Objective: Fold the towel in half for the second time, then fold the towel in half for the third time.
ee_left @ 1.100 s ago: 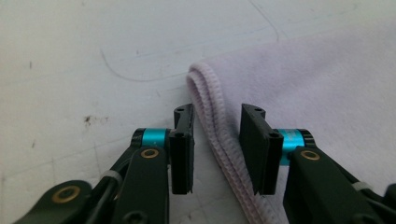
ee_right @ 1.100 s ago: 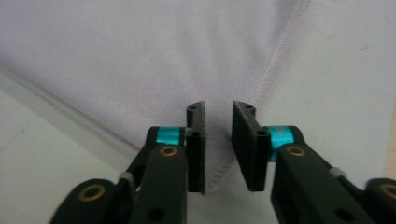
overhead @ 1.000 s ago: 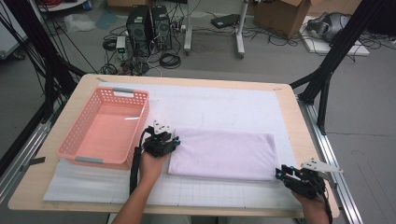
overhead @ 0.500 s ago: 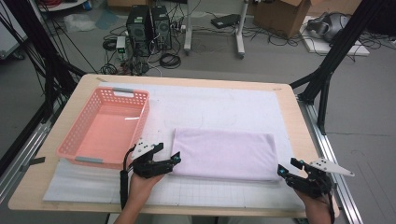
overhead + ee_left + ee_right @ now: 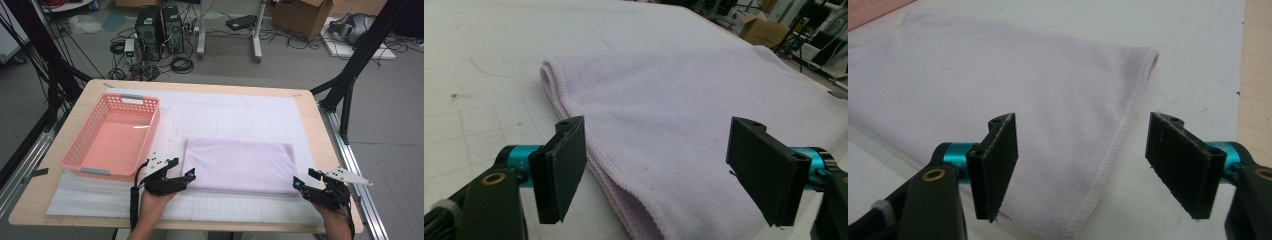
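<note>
A folded lilac towel [image 5: 239, 165] lies flat on the white mat [image 5: 225, 112]. My left gripper [image 5: 183, 168] sits at the towel's near left corner, open. Its jaws opened wide and have just closed back a little. In the left gripper view the towel's hemmed edge [image 5: 624, 190] runs between the jaws of the left gripper [image 5: 664, 170] without touching the pads. My right gripper [image 5: 303, 178] is at the near right corner, and its jaws have just been opening. The right gripper view shows the right gripper [image 5: 1083, 167] open over the towel's [image 5: 998, 80] side hem.
An empty pink basket [image 5: 112, 137] stands on the mat left of the towel, close to my left hand. The wooden table edge [image 5: 327, 145] runs just right of my right gripper. Black frame legs [image 5: 350, 75], computers and cables stand on the floor beyond the table.
My left gripper has slid from the towel's left edge toward the near side of the table. Both grippers' jaws have spread apart. The right hand has kept its place.
</note>
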Motion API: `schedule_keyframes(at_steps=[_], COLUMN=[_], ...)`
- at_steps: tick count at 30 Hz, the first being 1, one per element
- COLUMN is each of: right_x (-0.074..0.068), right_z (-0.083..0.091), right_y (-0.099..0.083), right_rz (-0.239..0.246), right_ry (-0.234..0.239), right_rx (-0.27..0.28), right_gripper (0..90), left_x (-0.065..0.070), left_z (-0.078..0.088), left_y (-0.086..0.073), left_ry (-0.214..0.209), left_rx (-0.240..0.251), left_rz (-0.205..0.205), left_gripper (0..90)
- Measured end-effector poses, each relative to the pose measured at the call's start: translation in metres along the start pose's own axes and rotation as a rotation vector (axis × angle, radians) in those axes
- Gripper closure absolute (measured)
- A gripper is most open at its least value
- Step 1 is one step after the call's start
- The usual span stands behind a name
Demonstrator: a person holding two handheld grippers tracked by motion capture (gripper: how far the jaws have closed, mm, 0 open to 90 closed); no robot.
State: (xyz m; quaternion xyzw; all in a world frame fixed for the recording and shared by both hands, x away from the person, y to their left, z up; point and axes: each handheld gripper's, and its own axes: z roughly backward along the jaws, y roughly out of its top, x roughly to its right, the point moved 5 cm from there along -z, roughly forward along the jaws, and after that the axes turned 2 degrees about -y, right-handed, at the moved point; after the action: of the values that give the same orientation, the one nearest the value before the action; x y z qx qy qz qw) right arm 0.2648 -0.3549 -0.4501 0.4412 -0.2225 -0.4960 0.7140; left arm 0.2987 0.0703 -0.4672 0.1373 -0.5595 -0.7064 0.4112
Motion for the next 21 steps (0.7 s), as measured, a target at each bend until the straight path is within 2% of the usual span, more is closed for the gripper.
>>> schedule_keyframes(at_steps=[4, 13, 16, 18, 21], right_x=[0.001, -0.009, -0.013, -0.016, -0.022], right_z=[-0.002, -0.014, -0.018, -0.022, -0.031], right_y=[0.0, 0.0, 0.001, 0.001, 0.004], right_rz=[-0.003, -0.002, 0.001, 0.003, 0.029], right_ry=[-0.001, 0.024, 0.031, 0.039, 0.055], right_rx=[0.005, -0.013, -0.015, -0.017, -0.019], right_gripper=[26.0, 25.7, 25.6, 25.5, 25.3], left_x=[-0.002, -0.006, -0.004, -0.003, -0.002], left_z=[0.0, 0.003, 0.004, 0.006, 0.008], left_y=[0.0, -0.001, -0.003, -0.004, -0.006], left_ry=[-0.014, -0.02, -0.038, -0.043, -0.041], left_rx=[-0.004, -0.023, -0.037, -0.04, -0.055], left_rz=[0.031, 0.037, 0.054, 0.047, 0.049], left_gripper=[24.9, 25.2, 25.2, 25.3, 25.6])
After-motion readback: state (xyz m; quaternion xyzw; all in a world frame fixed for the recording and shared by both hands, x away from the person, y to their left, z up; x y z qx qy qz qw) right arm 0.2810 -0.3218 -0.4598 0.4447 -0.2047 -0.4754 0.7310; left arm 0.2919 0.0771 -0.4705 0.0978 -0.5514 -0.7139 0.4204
